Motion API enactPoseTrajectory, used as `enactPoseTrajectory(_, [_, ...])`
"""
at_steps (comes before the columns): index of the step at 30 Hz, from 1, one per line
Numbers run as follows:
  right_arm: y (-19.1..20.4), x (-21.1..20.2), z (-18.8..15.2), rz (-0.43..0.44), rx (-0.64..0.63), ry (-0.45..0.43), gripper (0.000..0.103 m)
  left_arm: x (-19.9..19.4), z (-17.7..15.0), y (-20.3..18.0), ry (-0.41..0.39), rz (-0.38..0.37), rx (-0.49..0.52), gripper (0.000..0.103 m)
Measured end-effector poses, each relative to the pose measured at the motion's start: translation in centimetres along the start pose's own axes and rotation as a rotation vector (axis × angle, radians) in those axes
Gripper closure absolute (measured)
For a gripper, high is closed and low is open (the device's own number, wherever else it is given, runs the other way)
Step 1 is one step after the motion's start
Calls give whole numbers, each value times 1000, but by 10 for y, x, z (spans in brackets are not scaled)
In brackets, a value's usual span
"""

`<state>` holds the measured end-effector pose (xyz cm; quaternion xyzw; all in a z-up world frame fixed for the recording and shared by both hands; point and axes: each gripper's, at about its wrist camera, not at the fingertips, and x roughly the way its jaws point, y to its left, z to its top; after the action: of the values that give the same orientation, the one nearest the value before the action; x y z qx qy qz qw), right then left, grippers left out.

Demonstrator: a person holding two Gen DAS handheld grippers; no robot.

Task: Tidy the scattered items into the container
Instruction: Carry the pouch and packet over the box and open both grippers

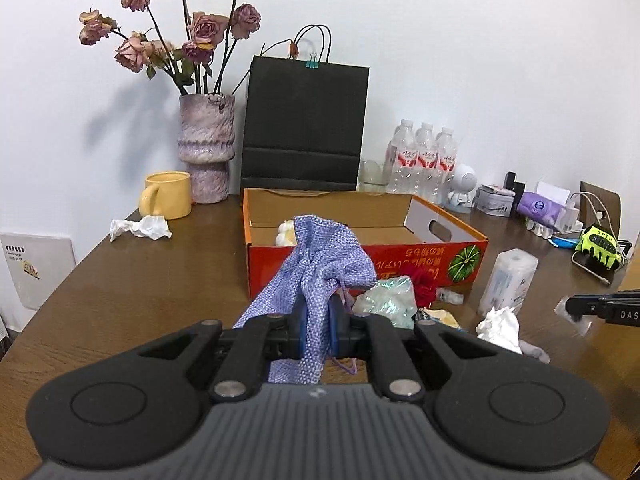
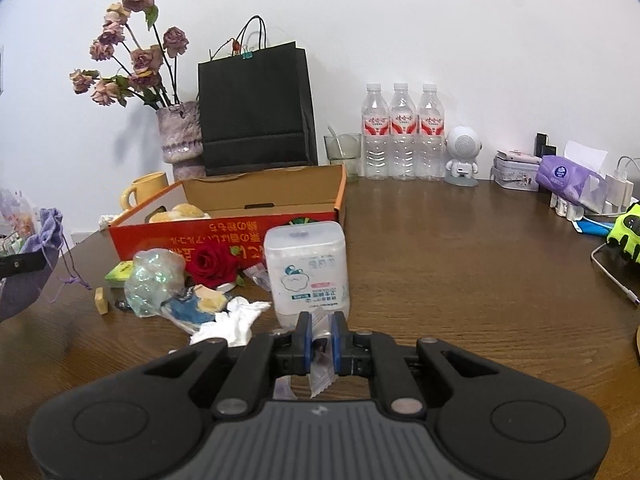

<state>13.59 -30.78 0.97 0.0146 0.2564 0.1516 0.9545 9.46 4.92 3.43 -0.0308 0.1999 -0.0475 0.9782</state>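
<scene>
On brown wooden table by white wall, left gripper pinching lilac pouch, right gripper clamping clear sachet (orange box beyond).

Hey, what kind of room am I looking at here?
Probably a home or small office desk against a plain wall: a wooden table with a vase of dried roses, three water bottles, a tissue pack and chargers, plus loose clutter beside an orange cardboard box.

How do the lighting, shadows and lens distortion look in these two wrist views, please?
Left wrist view: even light, the flowers casting a soft shadow on the wall, dark fisheye corners. Right wrist view: the table edge bows, with mild sheen.
</scene>
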Motion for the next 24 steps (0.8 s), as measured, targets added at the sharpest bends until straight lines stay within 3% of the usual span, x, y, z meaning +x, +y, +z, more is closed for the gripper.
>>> enactPoseTrajectory(7, [5,0,13,19,0,-31,94,0,9,-1,-30,-10,-13,92])
enactPoseTrajectory(13, [21,11,48,66,-29,-97,94,13,34,-6,-79,-39,-20,92])
enactPoseTrajectory(19, [37,46,100,106,-45,-165,94,49,66,-13,-112,-90,-39,92])
enactPoseTrajectory(24, [43,95,133,135,-25,-161,94,103,89,-16,-93,-112,-82,92])
